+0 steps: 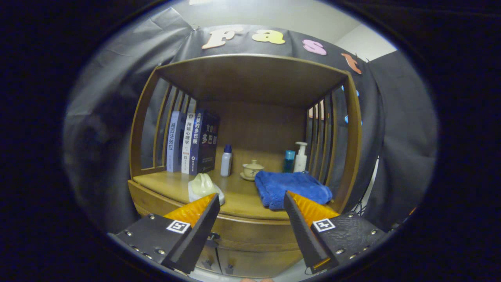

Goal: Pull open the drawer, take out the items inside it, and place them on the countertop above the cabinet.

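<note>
**Drawer shut below a crowded countertop**

While gripper (250, 203) hangs wide open, holding nothing, before cabinet (250, 231): drawer (254, 235) closed between fingers. On countertop (242, 197): three books (191, 143), one towel (291, 188), one pale bundle (203, 186), three bottles (226, 160), one lidded cup (252, 169).

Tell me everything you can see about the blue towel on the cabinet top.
The blue towel is a soft, fluffy cloth, folded into a thick, loose stack with rounded folds along its front edge. It lies flat on the wooden countertop, near the slatted side of the shelf. Behind it stand a teal bottle and a white pump bottle; a small lidded cup sits beside its back corner. One finger of the open gripper overlaps its front edge in the view; nothing grips it.
</note>
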